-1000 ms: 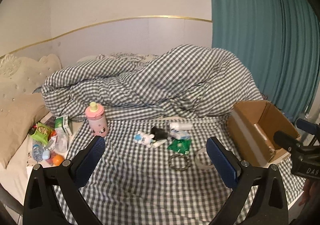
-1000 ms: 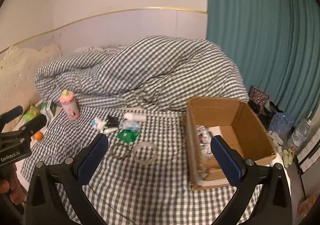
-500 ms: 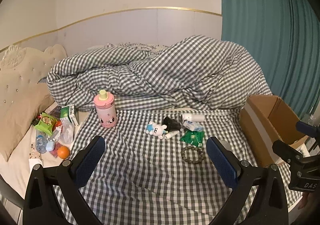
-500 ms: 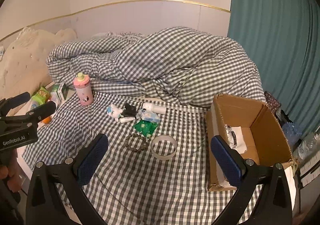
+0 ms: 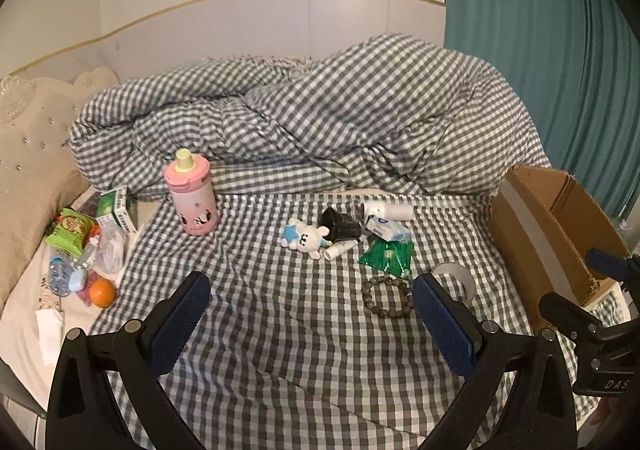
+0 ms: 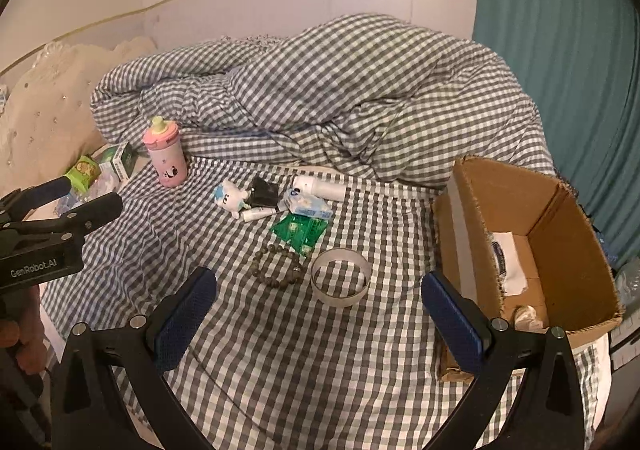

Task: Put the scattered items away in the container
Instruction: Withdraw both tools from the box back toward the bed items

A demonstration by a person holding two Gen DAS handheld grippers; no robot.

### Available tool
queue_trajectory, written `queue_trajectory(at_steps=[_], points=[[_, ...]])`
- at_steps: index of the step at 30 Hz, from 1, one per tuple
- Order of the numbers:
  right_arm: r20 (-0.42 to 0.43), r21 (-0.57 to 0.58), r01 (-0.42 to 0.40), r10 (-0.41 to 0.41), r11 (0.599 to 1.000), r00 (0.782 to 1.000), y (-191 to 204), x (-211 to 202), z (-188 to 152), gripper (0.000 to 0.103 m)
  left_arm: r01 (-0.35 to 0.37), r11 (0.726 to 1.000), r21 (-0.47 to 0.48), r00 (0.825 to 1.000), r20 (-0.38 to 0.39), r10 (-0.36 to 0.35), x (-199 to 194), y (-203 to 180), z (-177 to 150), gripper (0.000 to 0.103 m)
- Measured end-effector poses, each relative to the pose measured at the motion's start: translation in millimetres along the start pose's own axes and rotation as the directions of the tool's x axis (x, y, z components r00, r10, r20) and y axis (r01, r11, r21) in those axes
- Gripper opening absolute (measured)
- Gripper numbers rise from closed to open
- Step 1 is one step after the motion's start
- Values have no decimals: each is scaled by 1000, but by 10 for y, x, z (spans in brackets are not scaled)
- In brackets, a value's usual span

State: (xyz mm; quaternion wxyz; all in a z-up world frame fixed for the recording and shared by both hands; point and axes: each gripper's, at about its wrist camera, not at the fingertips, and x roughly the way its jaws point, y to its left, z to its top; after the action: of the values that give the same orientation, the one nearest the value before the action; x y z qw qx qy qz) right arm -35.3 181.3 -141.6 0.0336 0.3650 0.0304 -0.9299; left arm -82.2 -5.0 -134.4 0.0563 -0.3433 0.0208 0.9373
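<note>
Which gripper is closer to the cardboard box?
Right. The right gripper hovers open with the cardboard box just beside its right finger. The left gripper is open further left, over the checked sheet, with the box at its far right.

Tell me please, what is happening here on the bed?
A person holds two grippers above a checked bedsheet, tidying small items into the cardboard box. The left gripper and right gripper are both open and empty. A tape ring, bead bracelet, green packet, plush toy and pink bottle lie outside the box.
</note>
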Motion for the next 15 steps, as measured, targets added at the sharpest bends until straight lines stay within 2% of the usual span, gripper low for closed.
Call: queue_trajectory(at_steps=[15], points=[[-120,4,-60,60,998,991,-169,751,-152,101,27,1000,11,995,-92,-26,756,-196,-116,103]])
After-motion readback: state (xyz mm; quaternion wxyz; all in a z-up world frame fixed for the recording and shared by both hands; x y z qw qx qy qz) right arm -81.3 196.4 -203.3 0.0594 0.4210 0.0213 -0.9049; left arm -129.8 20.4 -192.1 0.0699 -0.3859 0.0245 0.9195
